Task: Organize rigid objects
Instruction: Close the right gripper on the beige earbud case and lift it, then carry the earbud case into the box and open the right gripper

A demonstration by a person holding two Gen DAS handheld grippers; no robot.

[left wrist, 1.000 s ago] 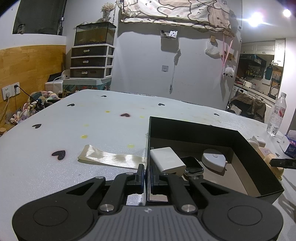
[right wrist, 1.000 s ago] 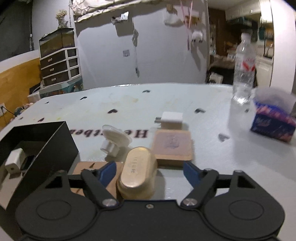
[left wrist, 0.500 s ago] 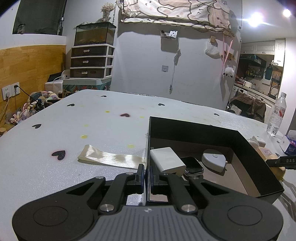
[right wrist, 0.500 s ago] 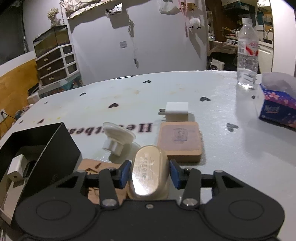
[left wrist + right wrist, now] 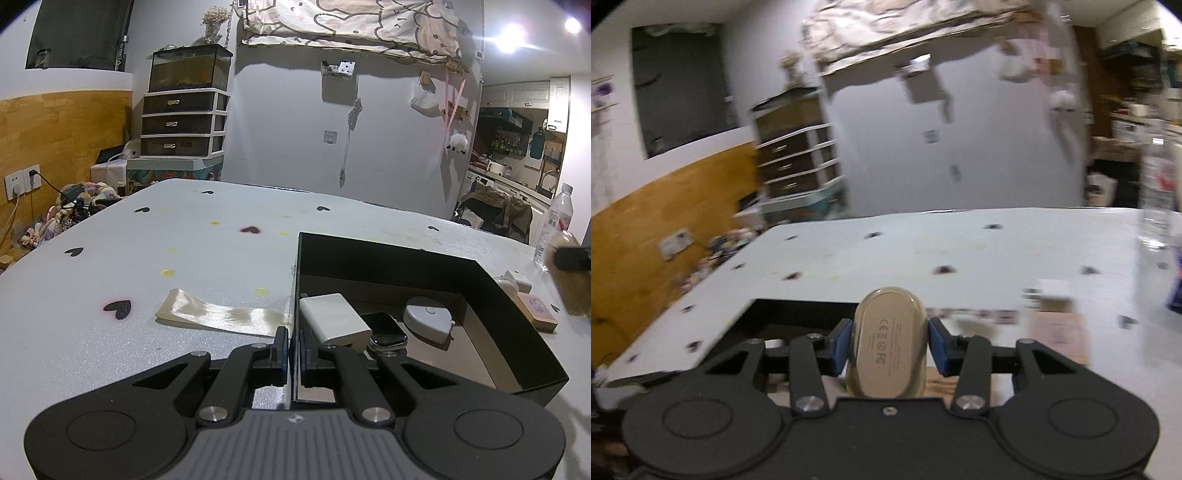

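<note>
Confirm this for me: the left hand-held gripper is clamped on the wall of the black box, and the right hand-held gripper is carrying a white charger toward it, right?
Not quite. The left hand-held gripper is clamped on the wall of the black box, but the right hand-held gripper carries a gold oval case, not a white charger. The right wrist view shows it between the blue pads. The white charger already lies inside the box.

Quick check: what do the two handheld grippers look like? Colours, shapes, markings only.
Both match: black bodies with two round discs, black linkage arms on silver pivot bolts. Left gripper has a grey ribbed centre plate with a small logo and blue finger pads. Right gripper also has blue pads. No cables or sleeves visible.
</note>
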